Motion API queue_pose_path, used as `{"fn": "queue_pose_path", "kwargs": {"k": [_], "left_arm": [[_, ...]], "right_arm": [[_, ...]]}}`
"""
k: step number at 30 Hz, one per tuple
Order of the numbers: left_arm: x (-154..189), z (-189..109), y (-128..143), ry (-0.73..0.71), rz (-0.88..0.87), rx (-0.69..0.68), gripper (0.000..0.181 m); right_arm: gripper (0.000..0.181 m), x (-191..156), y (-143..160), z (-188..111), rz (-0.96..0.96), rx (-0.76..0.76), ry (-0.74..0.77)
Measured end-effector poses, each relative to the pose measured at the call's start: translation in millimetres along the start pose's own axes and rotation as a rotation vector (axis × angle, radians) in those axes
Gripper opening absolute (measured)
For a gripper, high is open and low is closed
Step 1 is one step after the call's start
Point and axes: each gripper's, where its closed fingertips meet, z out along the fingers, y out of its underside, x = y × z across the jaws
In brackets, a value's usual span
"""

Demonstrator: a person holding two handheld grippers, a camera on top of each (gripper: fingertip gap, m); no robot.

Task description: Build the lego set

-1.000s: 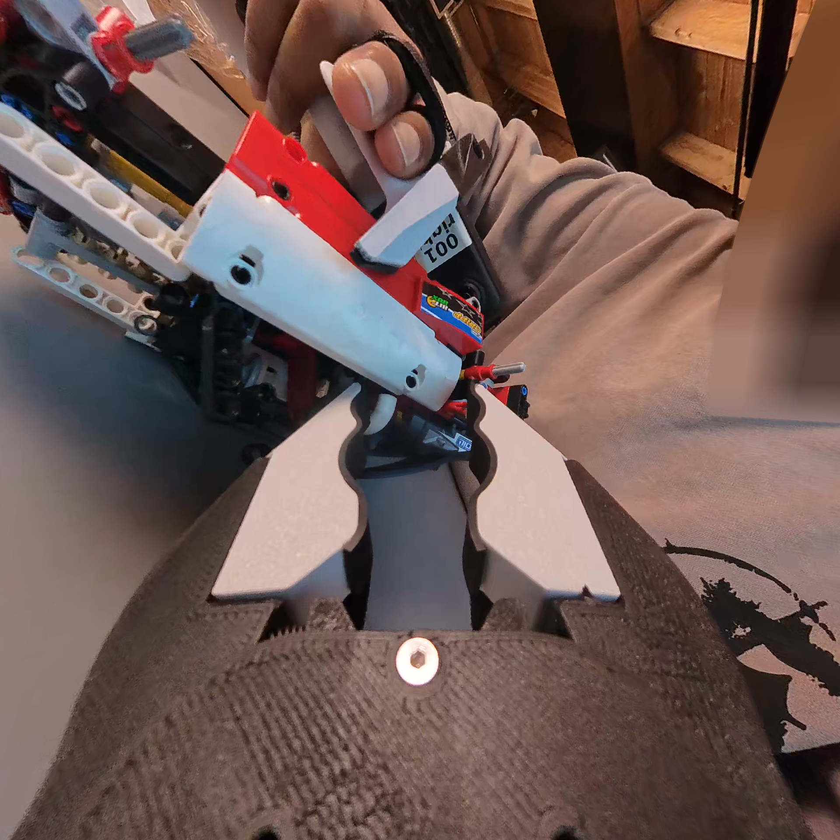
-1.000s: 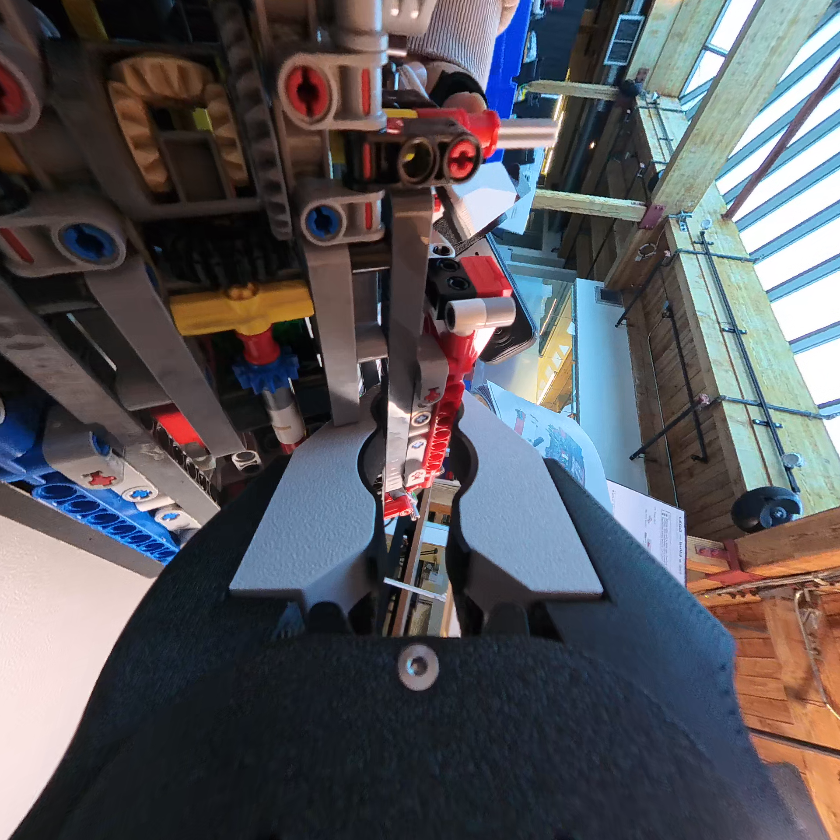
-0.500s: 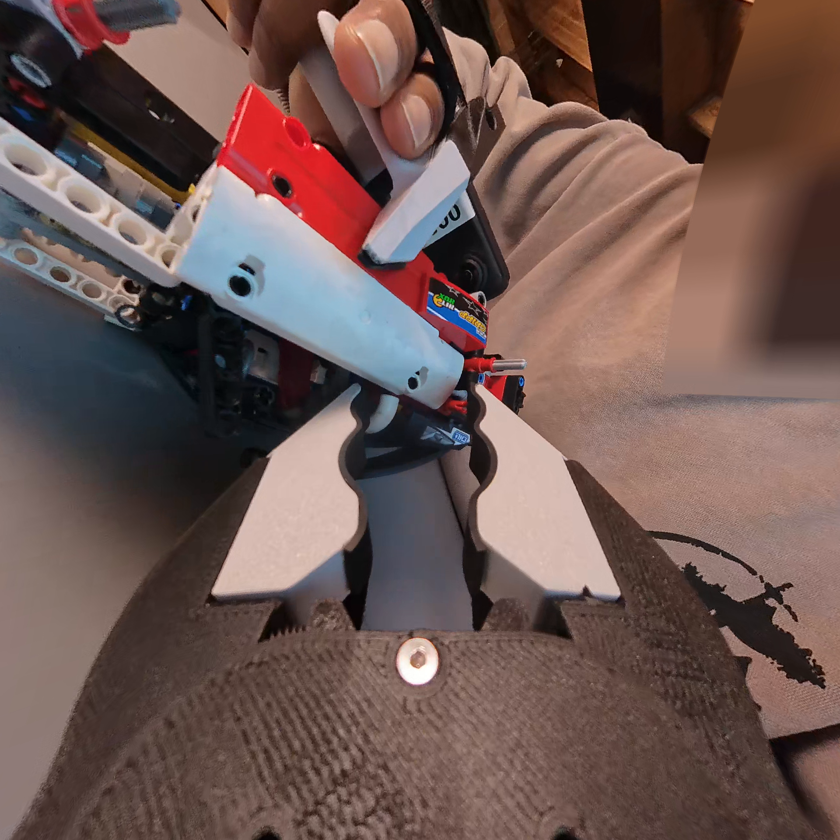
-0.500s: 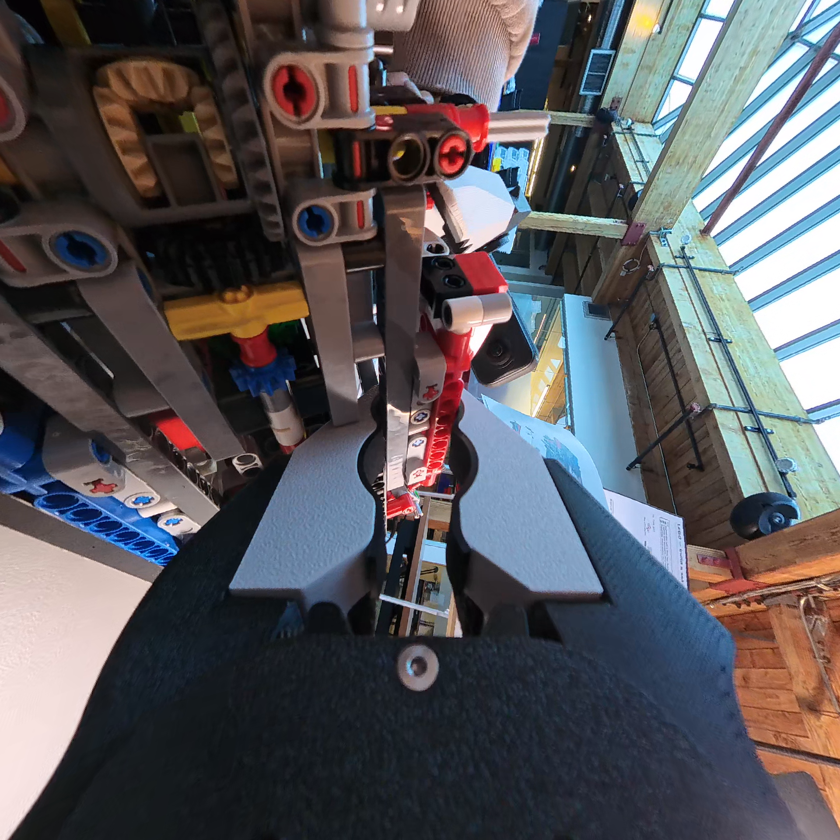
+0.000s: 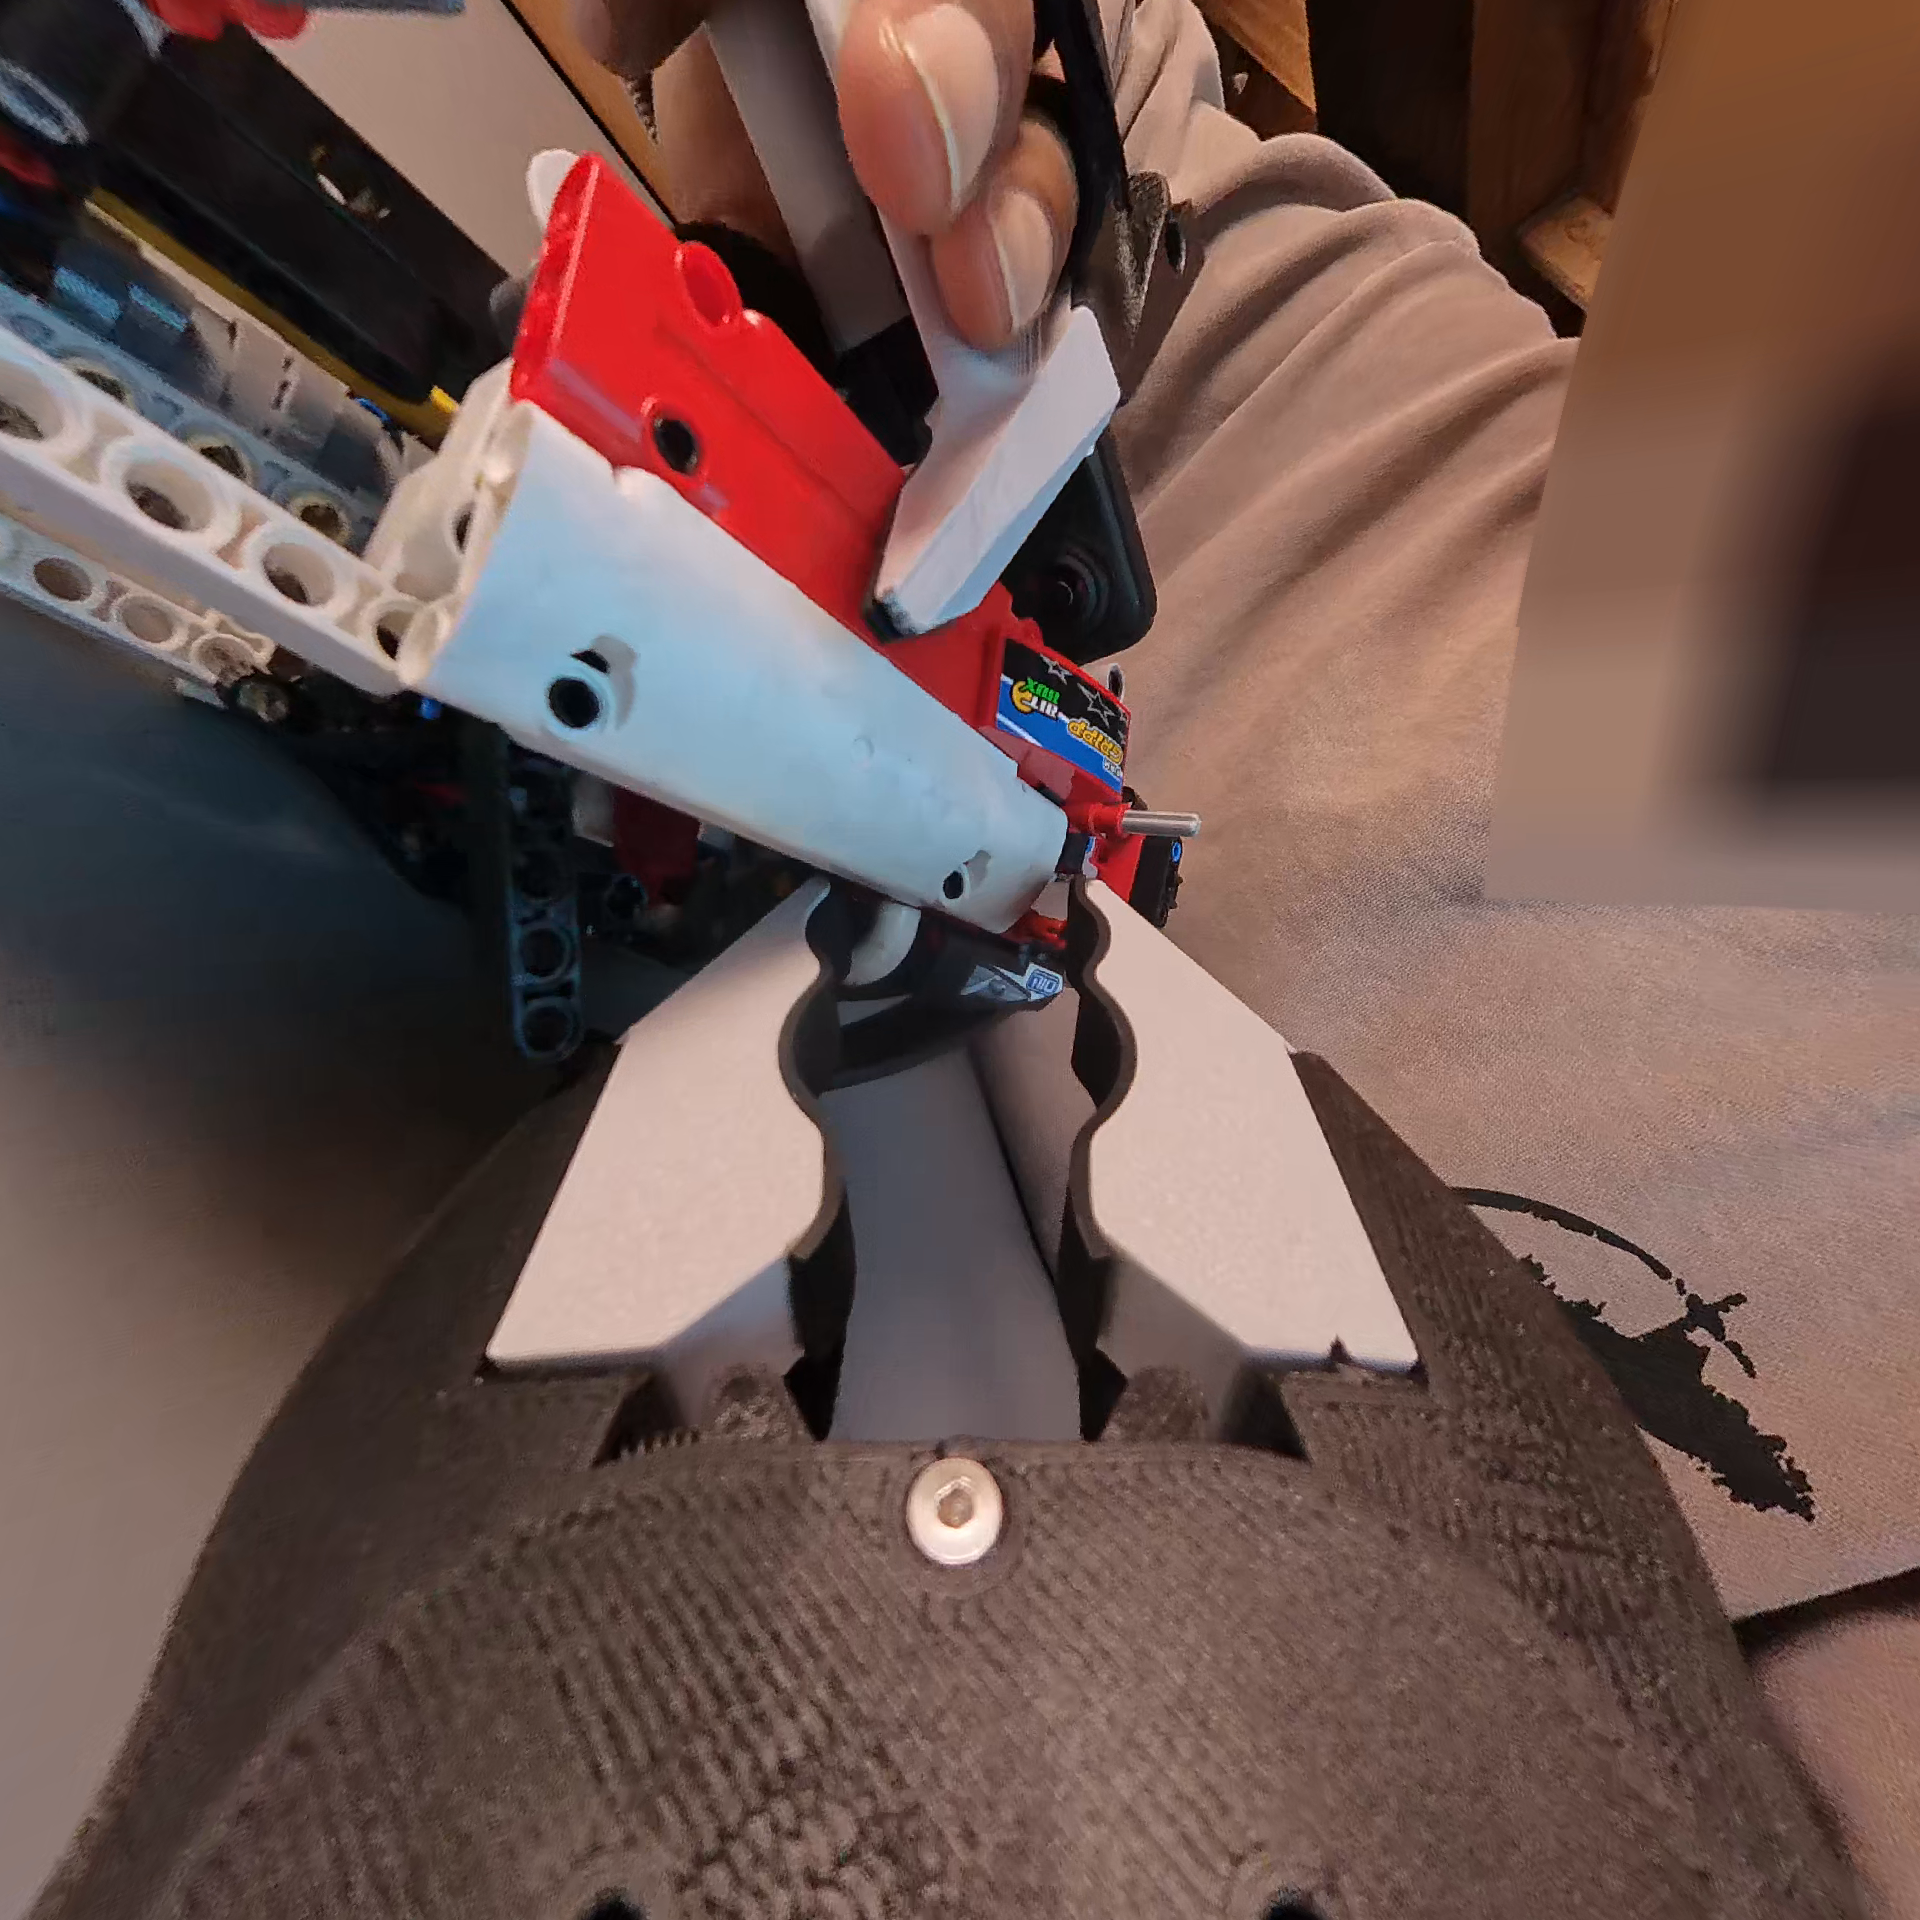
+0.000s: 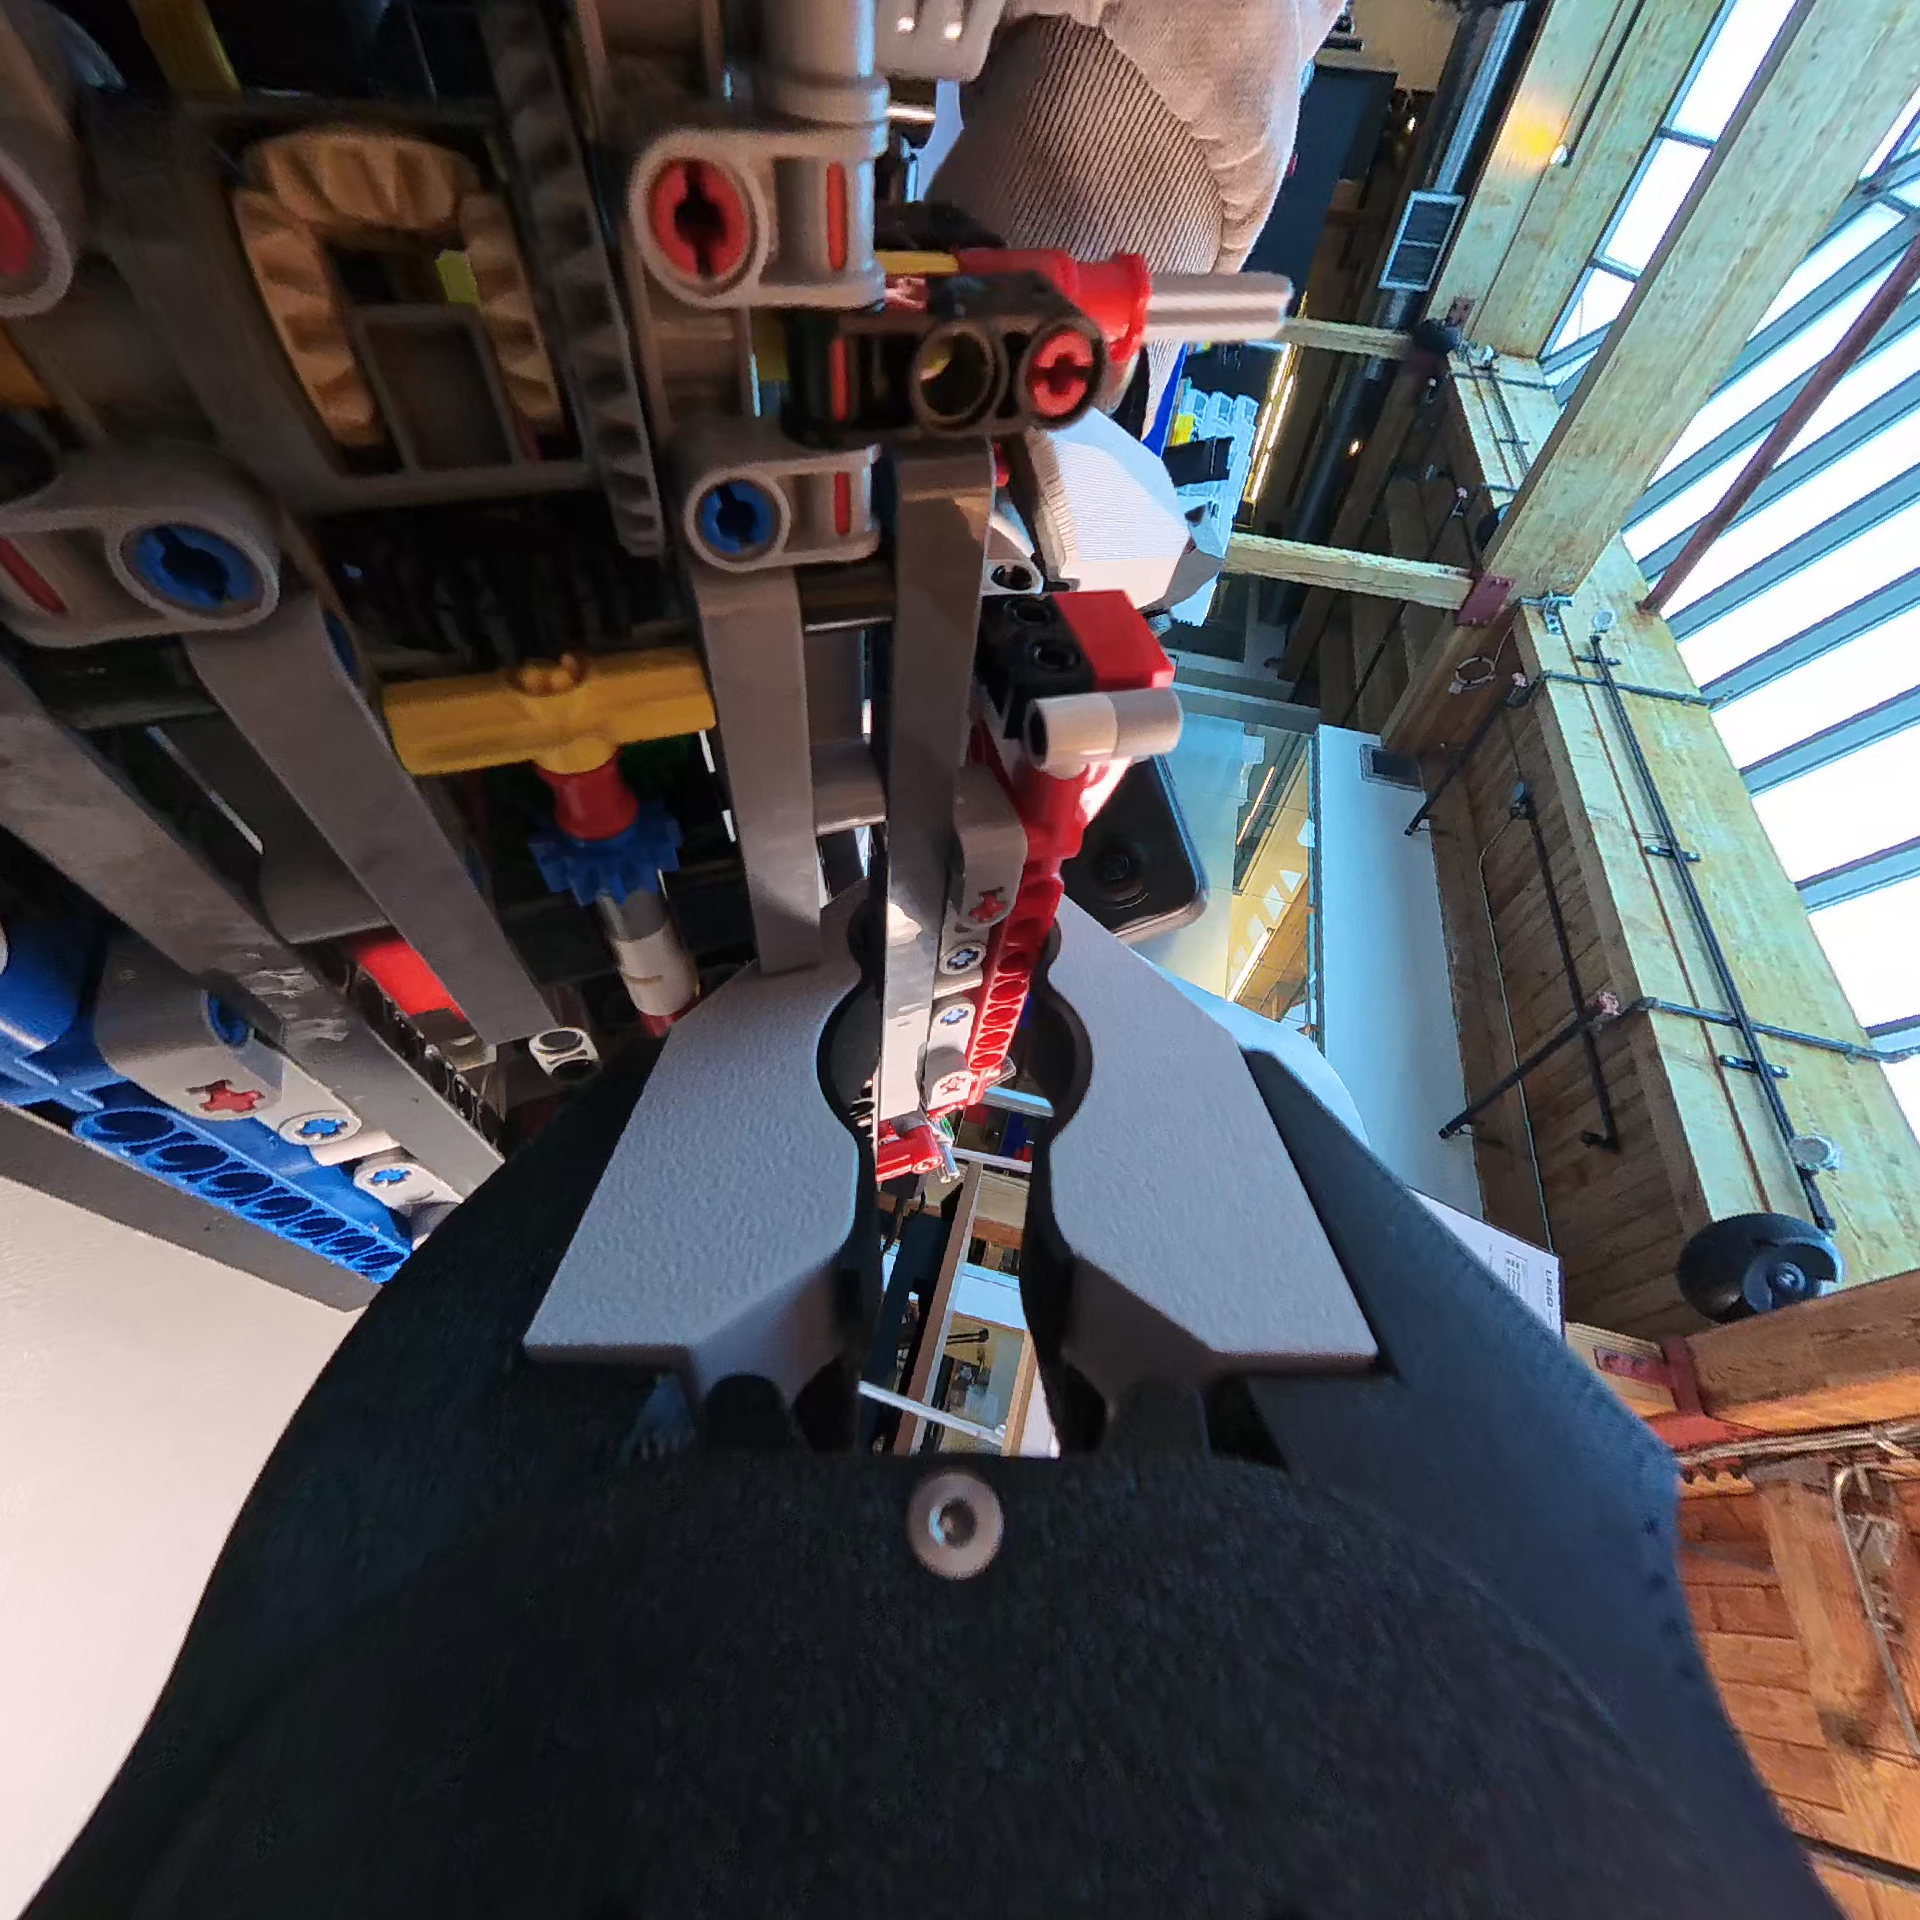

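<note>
The lego model is a vehicle held in the air between both grippers. In the left wrist view its white panel [image 5: 727,707] and red panel [image 5: 707,416] slope down to my left gripper [image 5: 951,925], which is shut on the model's dark lower end. The right gripper's grey finger [image 5: 987,478] presses on the red panel, with a hand [image 5: 914,114] around it. In the right wrist view I see the model's underside with gears and a yellow connector [image 6: 551,717]. My right gripper [image 6: 951,935] is shut on a grey beam [image 6: 925,779] and a red beam [image 6: 1029,935].
A person's grey sweatshirt [image 5: 1351,623] fills the right of the left wrist view, and a grey table surface [image 5: 156,935] lies at the left. Behind the model in the right wrist view are wooden beams [image 6: 1558,727], windows and the left gripper's camera [image 6: 1122,862]. The left gripper's tips are roughly 7 cm from the right gripper's.
In the left wrist view the model and the hand on the right gripper have come closer and higher in the frame. Both grips on the model are unchanged.
</note>
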Motion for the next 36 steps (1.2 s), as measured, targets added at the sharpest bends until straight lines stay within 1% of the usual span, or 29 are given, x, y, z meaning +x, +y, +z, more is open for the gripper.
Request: {"fn": "queue_pose_path", "kwargs": {"k": [9,16,21,26,31,36], "left_arm": [[0,5,2,-0.011,-0.062,-0.048,0.038],[2,8,1,-0.023,-0.064,-0.061,0.038],[5,8,2,0.019,-0.139,-0.060,0.037],[7,10,5,0.020,-0.153,-0.077,0.039],[7,14,9,0.004,-0.115,-0.093,0.037],[7,18,11,-0.010,-0.075,-0.077,0.035]], "right_arm": [[0.019,0,0,-2,-0.001,-0.020,0.004],[0.020,0,0,-4,-0.009,-0.027,0.010],[0.020,1,-7,-5,-0.008,-0.009,0.019],[0.021,2,-12,-6,-0.016,0.009,0.018],[0.023,2,-16,-8,-0.026,0.038,0.009],[0.023,1,-19,-10,-0.020,0.048,0.003]]}}
